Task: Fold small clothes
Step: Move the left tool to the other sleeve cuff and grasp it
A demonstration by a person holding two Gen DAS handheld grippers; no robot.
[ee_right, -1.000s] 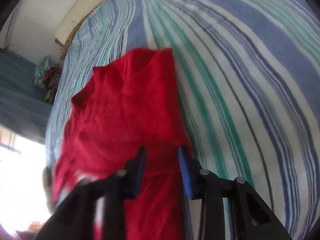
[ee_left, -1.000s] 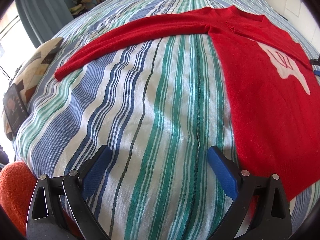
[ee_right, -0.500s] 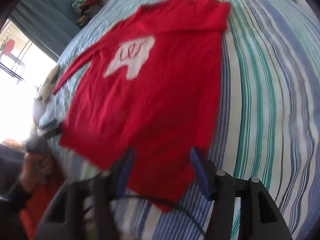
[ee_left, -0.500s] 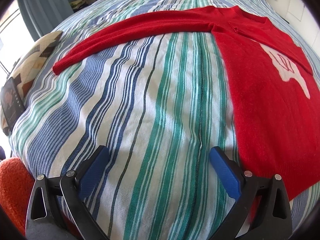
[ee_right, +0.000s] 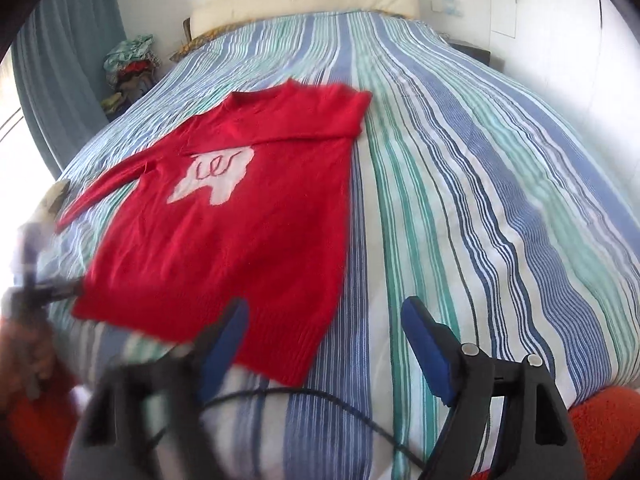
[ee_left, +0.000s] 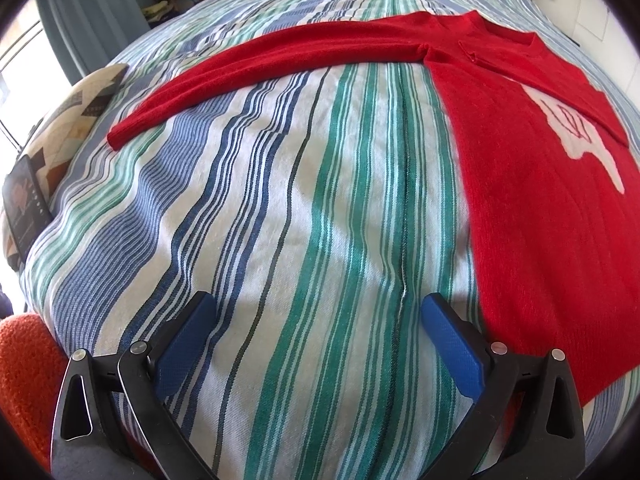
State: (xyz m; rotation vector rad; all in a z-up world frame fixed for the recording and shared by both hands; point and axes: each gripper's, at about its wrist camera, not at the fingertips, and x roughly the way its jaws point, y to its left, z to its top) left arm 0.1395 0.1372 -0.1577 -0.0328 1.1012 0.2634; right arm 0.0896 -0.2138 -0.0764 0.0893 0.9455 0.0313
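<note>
A red sweater (ee_left: 540,208) with a white patch lies flat on the striped bed (ee_left: 280,220), its left sleeve (ee_left: 280,60) stretched out sideways. In the right wrist view the sweater (ee_right: 240,248) has its right sleeve (ee_right: 320,120) folded across the chest. My left gripper (ee_left: 318,304) stands open over bare bedding, left of the hem. My right gripper (ee_right: 326,312) hovers over the hem's right corner, its jaws opening, with nothing between them. The left gripper (ee_right: 36,280) shows blurred at the left edge of that view, held by a hand.
A patterned pillow (ee_left: 80,120) and a dark tablet (ee_left: 24,208) lie at the bed's left side. A clothes pile (ee_right: 128,64) sits by the curtain, a cream headboard cushion (ee_right: 304,0) at the far end. A black cable (ee_right: 300,396) crosses below the right gripper.
My right gripper has drawn back from the sweater toward the near edge of the bed, rolled level, and its jaws have widened. The left gripper has stayed put.
</note>
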